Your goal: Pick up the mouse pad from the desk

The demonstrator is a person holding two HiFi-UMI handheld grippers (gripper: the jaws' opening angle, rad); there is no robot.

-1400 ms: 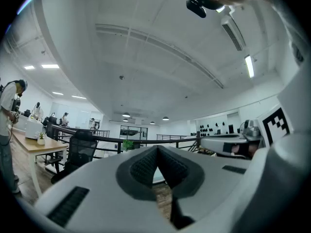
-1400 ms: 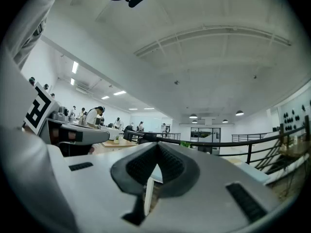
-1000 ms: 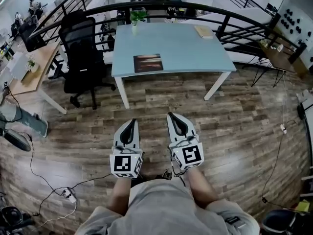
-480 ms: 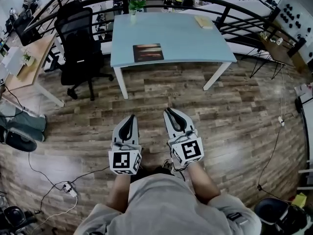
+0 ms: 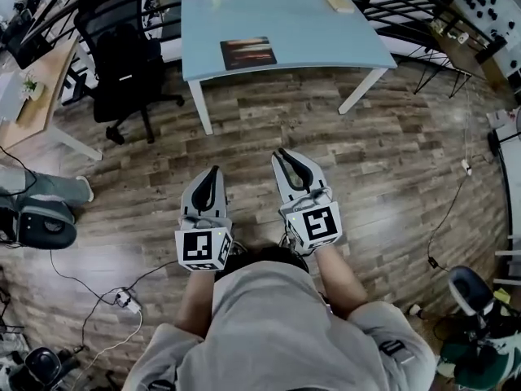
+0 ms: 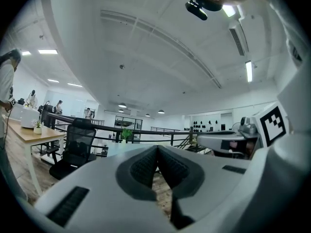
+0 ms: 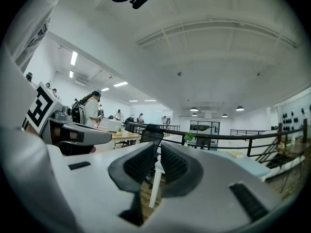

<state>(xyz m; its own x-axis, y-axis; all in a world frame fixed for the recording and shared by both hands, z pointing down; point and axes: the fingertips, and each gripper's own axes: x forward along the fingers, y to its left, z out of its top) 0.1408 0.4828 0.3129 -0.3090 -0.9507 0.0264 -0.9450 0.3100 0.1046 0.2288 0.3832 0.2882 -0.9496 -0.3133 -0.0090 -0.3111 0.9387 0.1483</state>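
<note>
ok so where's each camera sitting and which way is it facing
Head view: on the person's head, looking steeply down at the floor; shows the shirt, left gripper and right gripper, with desk and mouse pad ahead.
Left gripper view: on the left gripper, looking forward along shut jaws toward the chair; right gripper shows at right.
Right gripper view: on the right gripper, along jaws a slit apart; left gripper shows at left.
Shared: both gripper views show chair and plant.

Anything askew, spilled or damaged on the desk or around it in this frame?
Nothing stands out. The mouse pad lies flat on the blue desk, near its front edge, and nothing is spilled. Only loose cables lie untidily, well away from it.
</note>
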